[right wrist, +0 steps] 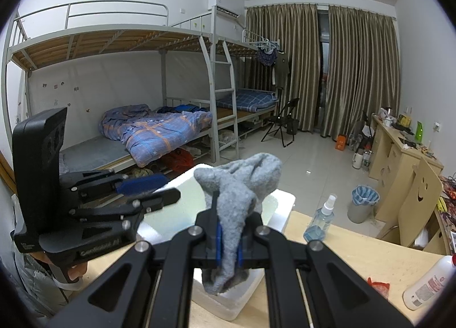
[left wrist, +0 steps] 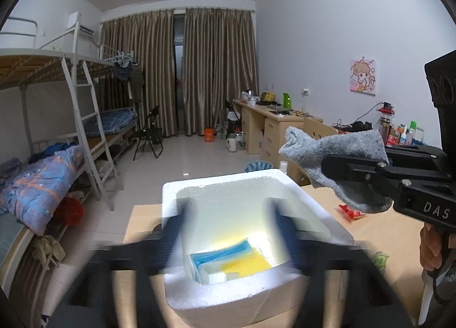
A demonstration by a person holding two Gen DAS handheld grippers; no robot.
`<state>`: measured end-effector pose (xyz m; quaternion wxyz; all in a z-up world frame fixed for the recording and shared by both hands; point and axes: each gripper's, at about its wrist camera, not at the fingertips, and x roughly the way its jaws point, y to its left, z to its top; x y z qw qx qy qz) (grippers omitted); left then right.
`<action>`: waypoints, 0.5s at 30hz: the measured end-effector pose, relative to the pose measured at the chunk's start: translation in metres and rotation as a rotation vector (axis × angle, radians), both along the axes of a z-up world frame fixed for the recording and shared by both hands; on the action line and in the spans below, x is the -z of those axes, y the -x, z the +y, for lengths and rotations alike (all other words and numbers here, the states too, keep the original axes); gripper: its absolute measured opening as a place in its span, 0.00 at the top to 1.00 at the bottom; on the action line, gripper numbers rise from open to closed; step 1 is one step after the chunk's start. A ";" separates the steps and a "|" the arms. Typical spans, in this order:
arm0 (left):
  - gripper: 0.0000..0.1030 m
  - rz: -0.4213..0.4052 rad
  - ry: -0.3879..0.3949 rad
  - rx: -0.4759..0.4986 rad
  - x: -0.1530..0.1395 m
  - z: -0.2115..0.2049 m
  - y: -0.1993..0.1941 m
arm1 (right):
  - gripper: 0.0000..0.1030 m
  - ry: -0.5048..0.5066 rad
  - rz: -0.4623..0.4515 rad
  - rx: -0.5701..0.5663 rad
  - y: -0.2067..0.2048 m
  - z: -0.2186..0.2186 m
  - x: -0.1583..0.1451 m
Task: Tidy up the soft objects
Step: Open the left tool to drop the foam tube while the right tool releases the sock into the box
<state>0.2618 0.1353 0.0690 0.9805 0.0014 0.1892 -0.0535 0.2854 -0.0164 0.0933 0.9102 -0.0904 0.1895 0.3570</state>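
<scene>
the white foam box (left wrist: pixel 256 185) stands on the wooden table (left wrist: pixel 384 231). the right gripper (right wrist: pixel 228 245) has its jaws closed tight on a grey fluffy cloth (right wrist: pixel 242 185), which it holds in the air above the box's right edge. only the left wrist view shows inside the box: blue and yellow folded cloths (left wrist: pixel 230 259) lie on the bottom. the left gripper (right wrist: pixel 154 191) hovers over the box; its fingers seem apart and empty, though they are blurred in its own view. only the right wrist view shows a spray bottle (right wrist: pixel 320 218) beside the box.
</scene>
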 end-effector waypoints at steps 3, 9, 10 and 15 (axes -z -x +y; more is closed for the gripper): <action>0.00 -0.043 0.014 -0.017 0.000 0.005 0.010 | 0.90 -0.001 -0.003 0.001 0.000 -0.001 0.000; 0.00 -0.061 0.016 -0.006 0.001 0.004 0.019 | 0.90 -0.002 -0.011 -0.012 0.003 0.001 0.003; 0.00 -0.071 0.017 -0.009 0.000 0.004 0.022 | 0.90 -0.004 -0.009 -0.016 0.002 0.001 0.003; 0.00 -0.102 0.024 -0.001 0.000 0.002 0.029 | 0.90 -0.003 0.001 -0.026 0.001 0.001 0.006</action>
